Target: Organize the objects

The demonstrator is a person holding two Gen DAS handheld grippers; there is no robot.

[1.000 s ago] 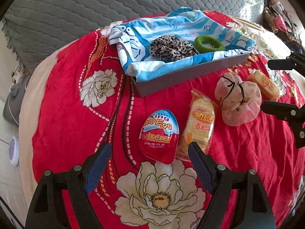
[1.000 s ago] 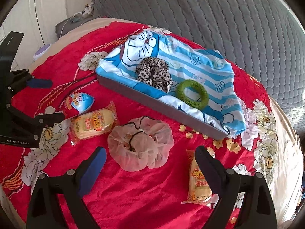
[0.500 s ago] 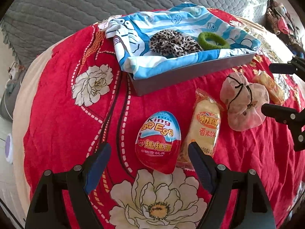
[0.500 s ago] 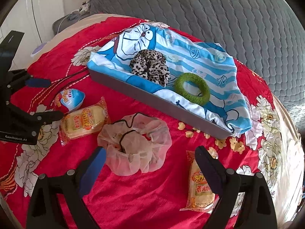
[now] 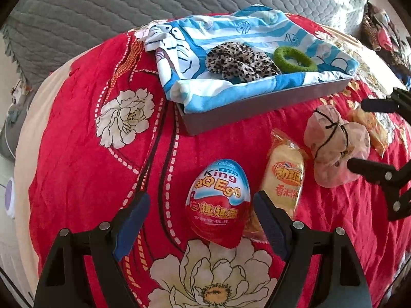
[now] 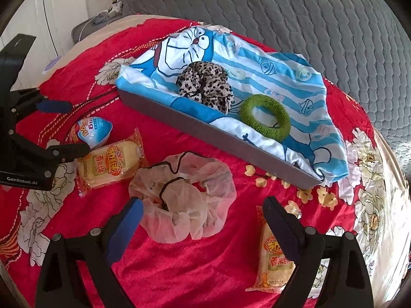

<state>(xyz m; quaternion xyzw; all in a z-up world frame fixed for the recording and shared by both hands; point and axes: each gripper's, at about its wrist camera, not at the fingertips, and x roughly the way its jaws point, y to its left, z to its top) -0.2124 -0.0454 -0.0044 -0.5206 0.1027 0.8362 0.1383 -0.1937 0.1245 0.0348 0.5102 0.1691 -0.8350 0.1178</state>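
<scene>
My left gripper (image 5: 201,213) is open, its fingers on either side of a red and blue King QQ Egg (image 5: 218,200) lying on the red floral bedspread. A yellow snack packet (image 5: 285,179) lies just right of the egg. My right gripper (image 6: 203,217) is open around a sheer pink scrunchie (image 6: 185,195), which also shows in the left wrist view (image 5: 334,146). A second snack packet (image 6: 276,256) lies by the right gripper's right finger. A grey tray (image 6: 218,136) lined with a blue striped cloth holds a leopard scrunchie (image 6: 205,84) and a green hair ring (image 6: 265,119).
A grey quilted cover (image 6: 295,12) lies behind the tray. The bed edge drops off at the left (image 5: 23,154) in the left wrist view. Clutter sits at the far right (image 5: 380,33). The left gripper shows at the left (image 6: 51,128) of the right wrist view.
Both grippers have moved forward and lower. The egg now sits between the left fingers and the pink scrunchie between the right fingers. Nothing has been grasped.
</scene>
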